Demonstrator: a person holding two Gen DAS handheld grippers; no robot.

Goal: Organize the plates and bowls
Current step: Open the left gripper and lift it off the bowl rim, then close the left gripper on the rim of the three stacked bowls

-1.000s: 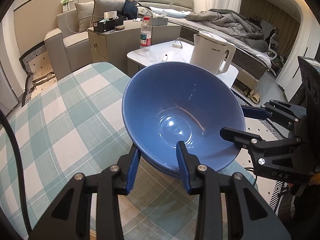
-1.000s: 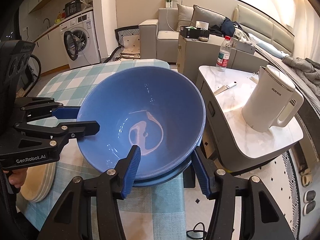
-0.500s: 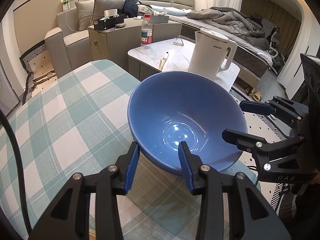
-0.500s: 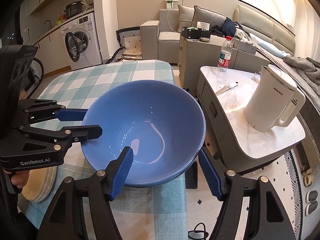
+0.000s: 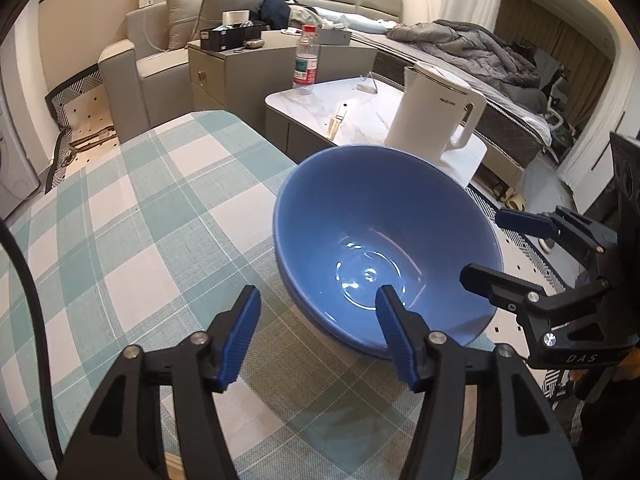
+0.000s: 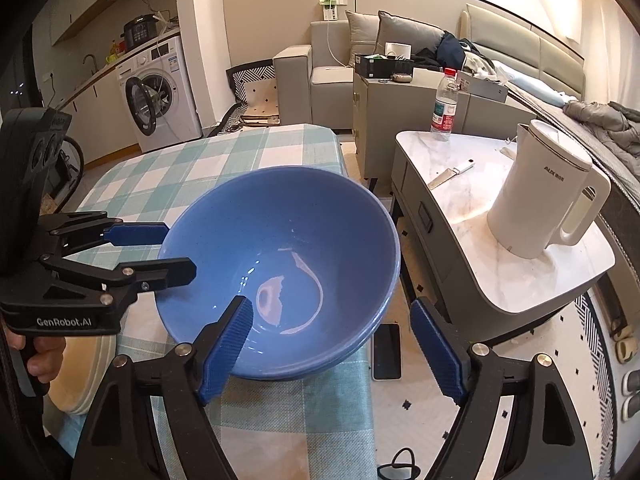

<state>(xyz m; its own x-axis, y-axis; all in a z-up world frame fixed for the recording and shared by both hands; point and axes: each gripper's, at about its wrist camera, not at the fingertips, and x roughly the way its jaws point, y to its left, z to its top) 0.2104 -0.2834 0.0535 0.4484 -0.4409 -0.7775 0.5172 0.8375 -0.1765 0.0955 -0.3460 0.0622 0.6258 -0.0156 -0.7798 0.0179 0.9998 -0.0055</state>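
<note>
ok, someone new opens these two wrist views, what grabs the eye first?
The big blue bowl, nested on another on the checked tablecloth near the table's edge. The left gripper and right gripper straddle its rim from opposite sides; their jaws have just been opening and no pad presses on it. Behind, a white kettle stands on the marble-topped side table.

Studio home — bed (image 5: pixel 480 46), sofa (image 6: pixel 320 68), washing machine (image 6: pixel 160 92).
</note>
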